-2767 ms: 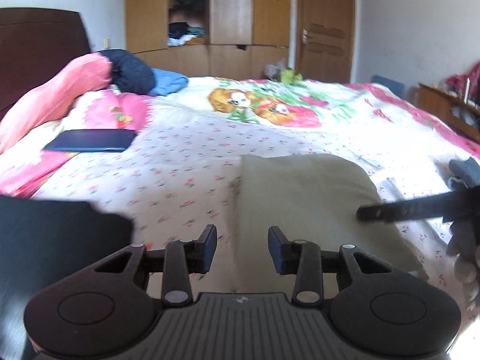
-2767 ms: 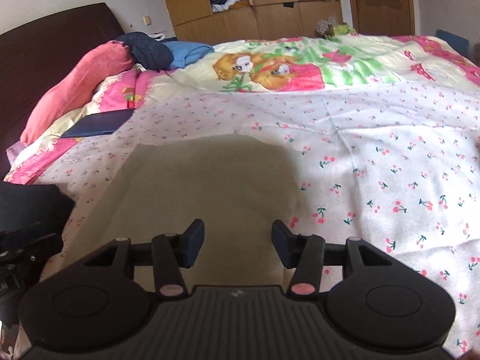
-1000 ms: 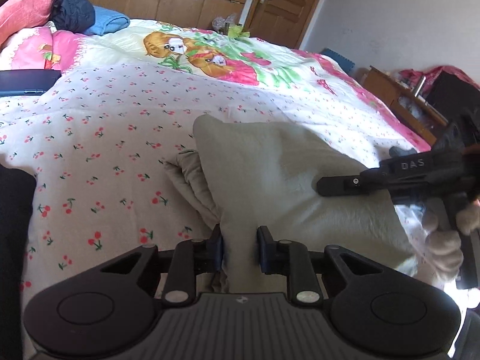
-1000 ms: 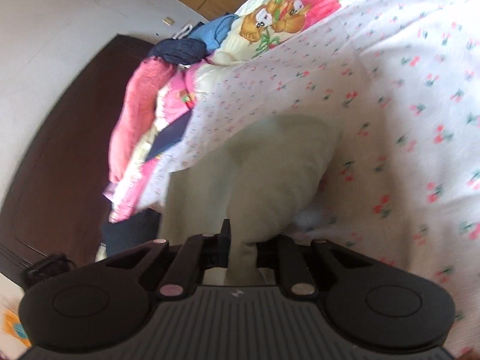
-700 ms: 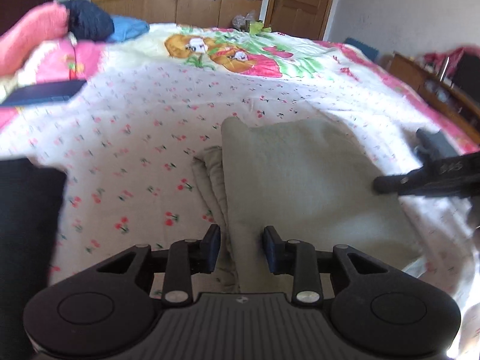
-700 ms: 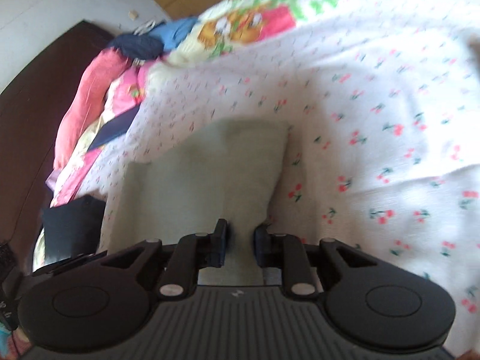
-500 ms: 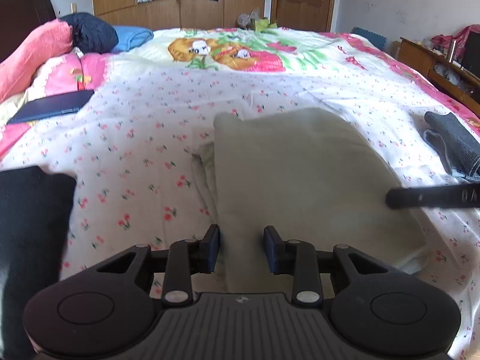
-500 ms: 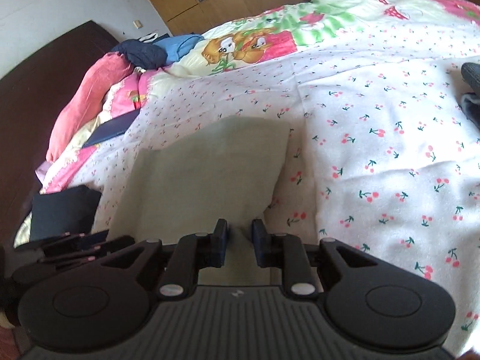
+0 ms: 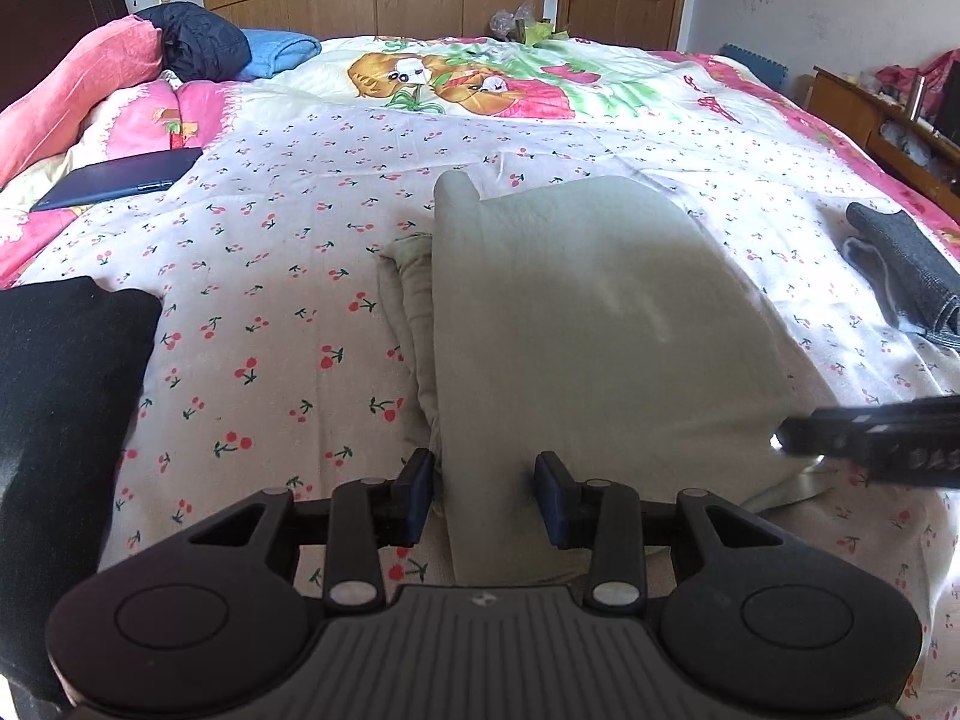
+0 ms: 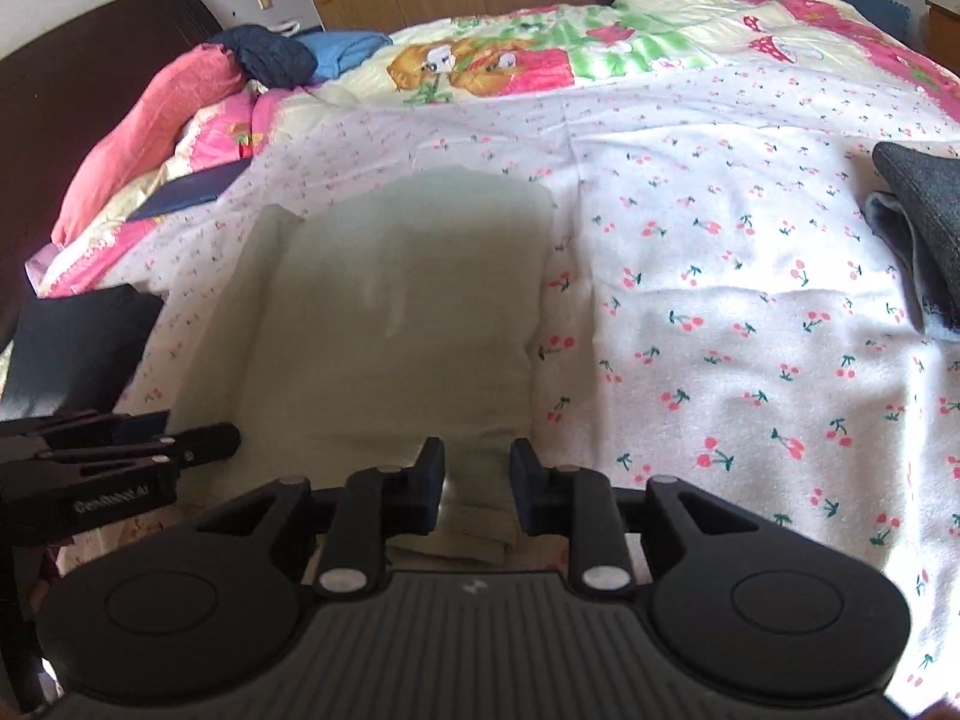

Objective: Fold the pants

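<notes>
Jaws of both grippers are seen spread apart, nothing pinched: the left gripper (image 9: pixel 486 495) has the near left edge of the pants between its parted jaws, and the right gripper (image 10: pixel 477 489) straddles the near right corner the same way, cloth apparently not clamped.

Bed (image 9: pixel 270 276) is covered by a white cherry-print sheet, soft and slightly rumpled, with a cartoon-print quilt (image 9: pixel 468 81) toward the far end.

Pants (image 9: pixel 588 324), pale grey-green, are laid on the bed directly ahead of both grippers as a folded, roughly rectangular bundle. Its long axis is judged to run away from the jaws toward the far end of the bed. Fabric looks matte, thick and limp; the top layer is smooth, while uneven lower layers are left sticking out along the left edge. Both grippers are about equally near, each at its own near corner, so either could re-grip; tidying the protruding left layers would fall to the left one. The fold is judged nearly done.

Black folded garment (image 9: pixel 60 408) is seen at the near left, dark grey folded garment (image 10: pixel 924 222) at the right, both well apart from the pants. Dark flat tablet-like item (image 9: pixel 120 177) is seen far left by the pink pillow (image 9: pixel 78 90).
</notes>
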### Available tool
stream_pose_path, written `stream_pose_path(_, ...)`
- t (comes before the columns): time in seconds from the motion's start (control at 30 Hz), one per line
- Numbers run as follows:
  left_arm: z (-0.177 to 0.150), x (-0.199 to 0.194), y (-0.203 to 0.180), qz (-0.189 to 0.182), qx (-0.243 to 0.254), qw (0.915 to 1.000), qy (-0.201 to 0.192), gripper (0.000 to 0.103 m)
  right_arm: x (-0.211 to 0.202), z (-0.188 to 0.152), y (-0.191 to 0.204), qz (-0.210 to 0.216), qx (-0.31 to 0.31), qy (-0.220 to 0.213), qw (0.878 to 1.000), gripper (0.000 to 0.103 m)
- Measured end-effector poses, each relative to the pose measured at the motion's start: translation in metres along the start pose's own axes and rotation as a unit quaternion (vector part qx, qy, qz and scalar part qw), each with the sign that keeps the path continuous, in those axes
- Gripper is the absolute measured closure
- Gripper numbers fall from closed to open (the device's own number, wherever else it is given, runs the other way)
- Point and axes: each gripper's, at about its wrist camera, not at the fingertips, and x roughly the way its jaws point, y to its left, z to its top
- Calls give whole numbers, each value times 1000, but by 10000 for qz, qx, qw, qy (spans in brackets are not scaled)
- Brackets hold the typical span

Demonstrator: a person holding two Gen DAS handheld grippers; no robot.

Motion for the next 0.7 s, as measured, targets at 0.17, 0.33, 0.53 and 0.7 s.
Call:
stream_pose_path(0.17,-8,-3,-1,32,-30,10000,60,53,-10,-4,2,67,101,-43,9999,69)
stream_pose_path(0.33,-12,-13,-2,45,-212,9998,-26,50,-39,-15,5,92,135,-271,9995,70)
stream_pose_path(0.53,-30,-33,-16,35,-264,9994,-217,19,-60,-37,19,254,233,-407,9986,69)
stream_pose_path(0.7,-51,-41,-24,246,-272,9990,-247,4,-60,-52,27,152,80,-366,9992,69)
